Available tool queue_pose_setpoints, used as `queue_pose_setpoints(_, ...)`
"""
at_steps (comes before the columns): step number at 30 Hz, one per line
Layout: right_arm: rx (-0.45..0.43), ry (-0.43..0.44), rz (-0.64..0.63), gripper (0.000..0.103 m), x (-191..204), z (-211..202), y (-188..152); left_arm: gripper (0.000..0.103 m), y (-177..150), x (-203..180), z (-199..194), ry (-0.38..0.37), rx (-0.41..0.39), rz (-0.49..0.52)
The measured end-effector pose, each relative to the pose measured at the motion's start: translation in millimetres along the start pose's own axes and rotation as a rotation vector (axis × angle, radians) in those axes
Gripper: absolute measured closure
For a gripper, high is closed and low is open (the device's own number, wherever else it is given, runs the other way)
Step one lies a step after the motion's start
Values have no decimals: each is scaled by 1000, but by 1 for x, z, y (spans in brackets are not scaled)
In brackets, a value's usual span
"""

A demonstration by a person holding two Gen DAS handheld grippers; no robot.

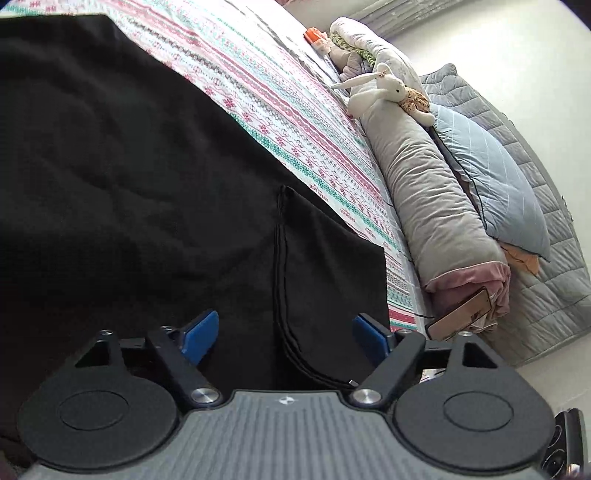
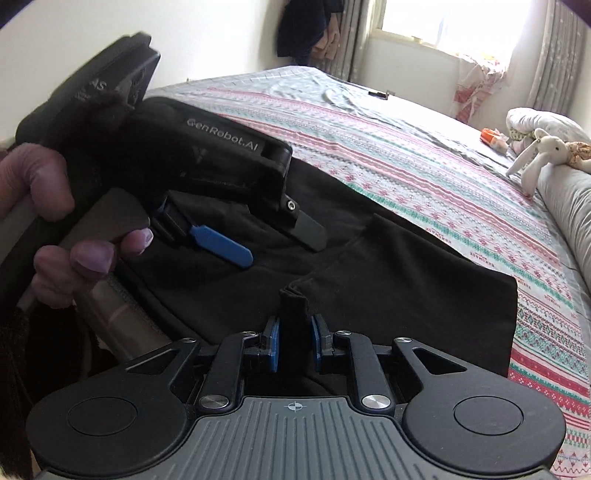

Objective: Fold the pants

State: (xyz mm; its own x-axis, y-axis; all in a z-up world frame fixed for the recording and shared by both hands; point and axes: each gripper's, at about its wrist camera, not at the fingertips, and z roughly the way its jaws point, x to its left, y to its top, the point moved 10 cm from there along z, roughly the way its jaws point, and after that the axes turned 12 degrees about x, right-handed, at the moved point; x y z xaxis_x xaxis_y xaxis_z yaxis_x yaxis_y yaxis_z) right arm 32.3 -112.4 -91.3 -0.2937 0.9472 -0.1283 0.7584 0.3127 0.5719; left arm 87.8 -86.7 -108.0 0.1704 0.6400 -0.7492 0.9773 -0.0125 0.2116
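Low in frame, the right gripper pinches a raised fold of the black pants to carry it; the left gripper hovers spread, ready to grab

Daylight floods in through the window at the head end of the bed, which glares white with no detail left. The black pants swallow the light and show barely any folds. Both views bend strongly toward dark, rounded corners. The hand at the left edge looks soft and purplish.
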Motion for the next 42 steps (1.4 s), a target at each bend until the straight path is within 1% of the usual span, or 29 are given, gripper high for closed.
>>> queue_pose_setpoints(3, -40, 87, 49, 93, 0, -13, 6, 17, 1, -1, 9, -97, 60, -86)
queue_pose_setpoints(4, -50, 102, 53, 97, 1, -16, 7, 19, 2, -1, 14, -121, 81, -110)
queue_pose_setpoints(5, -48, 97, 50, 97, 1, -17, 8, 20, 2, -2, 17, -132, 86, -122)
queue_pose_setpoints(7, -45, 57, 24, 96, 0, -16, 6, 21, 5, -4, 18, -136, 81, -138)
queue_pose_setpoints(8, -31, 49, 10, 89, 0, -15, 4, 21, 5, -4, 17, -133, 77, -143)
queue_pose_setpoints(9, -13, 49, 7, 86, 1, -13, 0, 21, 6, -5, 16, -130, 76, -145)
queue_pose_setpoints(10, -1, 49, 10, 75, 1, -11, -3, 21, 7, -6, 18, -125, 77, -145)
queue_pose_setpoints(12, 8, 37, 17, 44, 4, -8, -8, 21, 8, -8, 19, -111, 78, -139)
queue_pose_setpoints(13, 8, 24, 21, 40, 7, -6, -9, 21, 7, -9, 18, -105, 80, -133)
queue_pose_setpoints(15, 17, 37, 36, 39, 11, -4, -9, 21, 7, -11, 22, -93, 93, -117)
queue_pose_setpoints(18, 42, 58, 63, 39, 13, 5, -8, 21, 3, -14, 27, -103, 145, -96)
queue_pose_setpoints(22, 91, 29, 73, 39, 13, 18, -11, 21, -2, -16, 28, -100, 194, -56)
queue_pose_setpoints(24, 100, 15, 78, 39, 11, 22, -13, 21, -6, -15, 27, -105, 225, -45)
queue_pose_setpoints(26, 96, 19, 94, 39, 9, 23, -13, 21, -9, -15, 27, -132, 241, -43)
queue_pose_setpoints(27, 95, 23, 105, 39, 8, 24, -14, 21, -9, -17, 27, -165, 242, -47)
queue_pose_setpoints(29, 92, 25, 118, 40, 8, 22, -17, 21, -10, -24, 25, -248, 239, -51)
queue_pose_setpoints(31, 88, 15, 130, 47, 5, 21, -18, 21, -9, -33, 24, -292, 232, -28)
queue_pose_setpoints(32, 83, 8, 136, 60, 4, 20, -18, 21, -9, -36, 22, -295, 223, -10)
queue_pose_setpoints(33, 78, -11, 143, 77, 1, 19, -18, 21, -7, -37, 21, -282, 208, 4)
queue_pose_setpoints(35, 78, -42, 170, 93, -10, 17, -19, 18, -4, -33, 17, -231, 169, 11)
queue_pose_setpoints(37, 51, -39, 212, 94, -18, 10, -19, 10, 0, -24, 14, -163, 129, 0)
queue_pose_setpoints(39, 17, -33, 236, 94, -26, 0, -16, 9, 3, -15, 15, -119, 113, -26)
queue_pose_setpoints(40, 5, -21, 243, 94, -27, -4, -15, 9, 4, -13, 17, -112, 119, -39)
queue_pose_setpoints(42, -8, 1, 249, 94, -25, -9, -14, 9, 5, -13, 22, -123, 130, -50)
